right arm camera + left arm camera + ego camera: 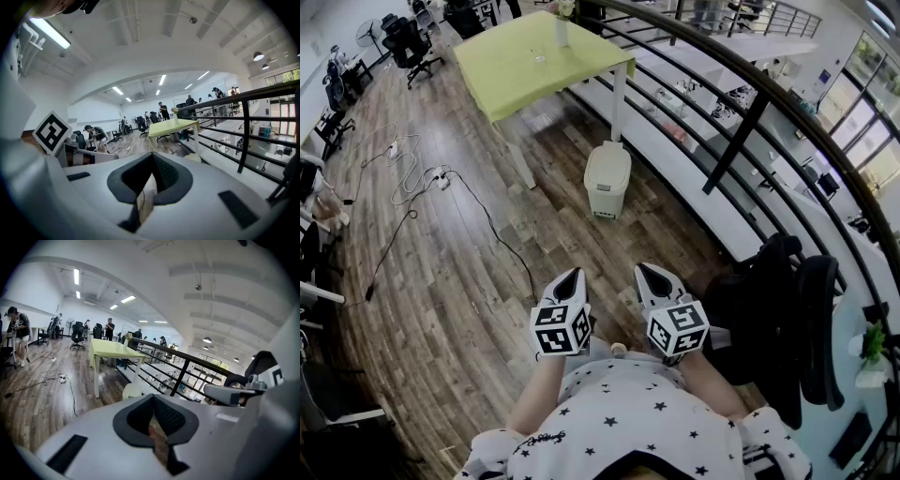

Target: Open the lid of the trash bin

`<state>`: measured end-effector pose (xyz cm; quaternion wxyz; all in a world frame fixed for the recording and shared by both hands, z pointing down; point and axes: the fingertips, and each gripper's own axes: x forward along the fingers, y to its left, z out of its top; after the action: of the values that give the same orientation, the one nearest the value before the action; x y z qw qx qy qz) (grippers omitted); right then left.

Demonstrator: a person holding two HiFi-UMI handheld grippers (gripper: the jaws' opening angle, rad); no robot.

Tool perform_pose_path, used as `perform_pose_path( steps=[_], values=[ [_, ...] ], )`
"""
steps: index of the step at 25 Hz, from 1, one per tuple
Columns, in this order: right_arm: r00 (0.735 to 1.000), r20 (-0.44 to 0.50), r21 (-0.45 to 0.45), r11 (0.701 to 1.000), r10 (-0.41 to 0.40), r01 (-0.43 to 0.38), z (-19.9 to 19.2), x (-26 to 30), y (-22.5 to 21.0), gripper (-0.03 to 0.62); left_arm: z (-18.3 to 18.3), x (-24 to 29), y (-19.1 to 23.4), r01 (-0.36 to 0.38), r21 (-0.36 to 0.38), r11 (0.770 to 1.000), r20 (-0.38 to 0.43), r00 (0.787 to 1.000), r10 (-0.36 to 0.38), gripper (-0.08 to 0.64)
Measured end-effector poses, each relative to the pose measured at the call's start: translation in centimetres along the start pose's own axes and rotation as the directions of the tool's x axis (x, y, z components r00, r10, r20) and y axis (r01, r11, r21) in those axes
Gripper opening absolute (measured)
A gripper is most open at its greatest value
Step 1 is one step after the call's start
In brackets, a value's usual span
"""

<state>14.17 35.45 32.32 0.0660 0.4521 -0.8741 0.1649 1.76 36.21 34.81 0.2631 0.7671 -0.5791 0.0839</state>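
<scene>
The trash bin (607, 178) stood on the wood floor (469, 281) in the upper middle of the head view, just beside a white table leg (618, 101) and close to the black railing (750, 122). Its lid (609, 159) lay shut. The bin was small, cream-coloured and rounded. It looked like moulded plastic, so it would probably be light, stiff and rather smooth. An empty bin of that kind might slide or tip if the lid were pulled sideways. The front lip of the lid, on the side facing the person, seemed the best place to take hold and lift upward. A small dark part low on the front might have been a pedal, but it was too small to tell.

Above the bin in the frame stood the table with the yellow-green top (534, 56). A dark cable (502, 234) trailed over the boards to the left.

The left gripper (572, 275) and the right gripper (645, 270) were at the lower middle of the frame, close to the person's body and well apart from the bin. In each gripper view the dark pads met at their tips, leaving only a thin slit through which the floor showed. Both sets of tongs were clenched on nothing and touched nothing. They would need to come apart before taking the lid's lip.
</scene>
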Motion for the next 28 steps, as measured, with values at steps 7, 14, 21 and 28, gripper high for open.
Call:
perform_pose_path(
  steps=[7, 14, 21, 28],
  values=[
    [1.000, -0.020, -0.003, 1.000, 0.018, -0.018, -0.8, -2.5, 0.9, -0.008, -1.1, -2.7, -1.3, -0.010, 0.001, 1.000, 0.008, 1.000, 0.010, 0.012],
    [1.000, 0.001, 0.022, 1.000, 0.016, -0.016, -0.8, -3.5, 0.2, -0.008, -2.3, -2.7, -2.4, -0.005, -0.008, 1.000, -0.003, 1.000, 0.005, 0.012],
    [1.000, -0.015, 0.034, 0.999, 0.016, -0.015, -0.6, -3.5, -0.6, -0.008, -2.6, -2.2, -3.1, 0.003, -0.014, 1.000, -0.016, 1.000, -0.003, 0.012],
    [0.999, -0.038, 0.048, 0.999, 0.025, -0.024, -0.5, -1.6, -1.3, -0.008, -2.0, -0.5, -2.0, -0.002, -0.023, 1.000, -0.026, 1.000, 0.001, 0.012]
  ],
)
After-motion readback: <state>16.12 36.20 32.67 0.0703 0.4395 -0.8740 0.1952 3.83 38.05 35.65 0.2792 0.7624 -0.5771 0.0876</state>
